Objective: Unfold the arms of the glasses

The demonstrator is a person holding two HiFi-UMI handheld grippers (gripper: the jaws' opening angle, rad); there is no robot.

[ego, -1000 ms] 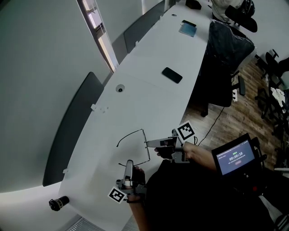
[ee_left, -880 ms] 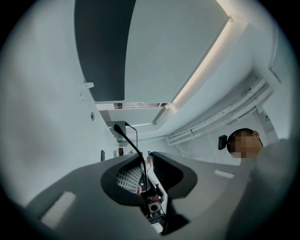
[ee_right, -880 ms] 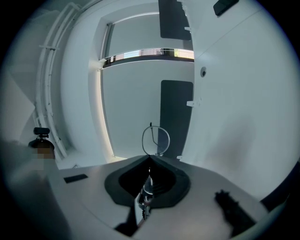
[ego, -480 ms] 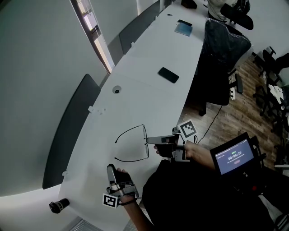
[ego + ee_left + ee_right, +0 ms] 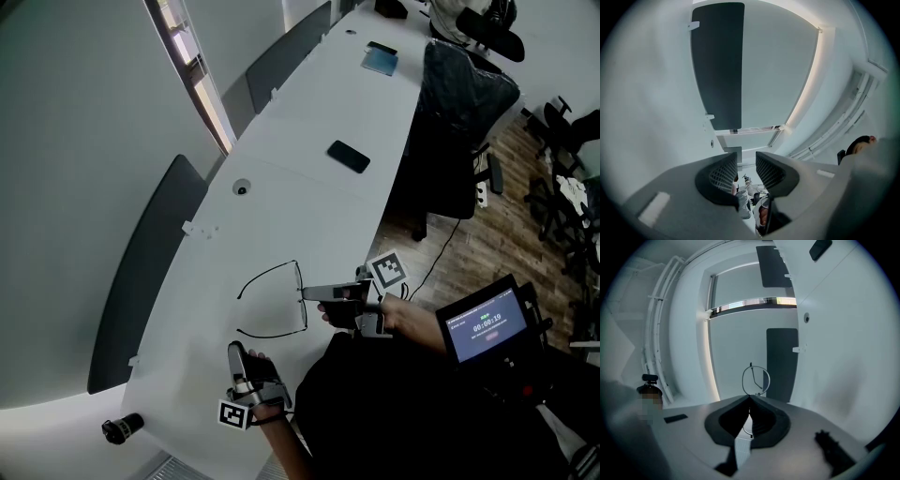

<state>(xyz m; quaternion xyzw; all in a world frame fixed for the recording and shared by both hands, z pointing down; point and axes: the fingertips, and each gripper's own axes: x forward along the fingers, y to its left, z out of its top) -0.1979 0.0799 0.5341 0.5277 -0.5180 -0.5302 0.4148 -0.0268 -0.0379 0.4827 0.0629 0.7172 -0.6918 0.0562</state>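
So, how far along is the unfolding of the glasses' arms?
Done, it seems: both arms of the glasses stand out from the front. In hand: the right gripper is shut on the front rim; the left gripper, jaws just opened, holds nothing. Left: probably only to let the glasses go.

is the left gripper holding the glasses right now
No, the left gripper has its jaws apart with nothing between them, and the glasses are clamped in the right gripper.
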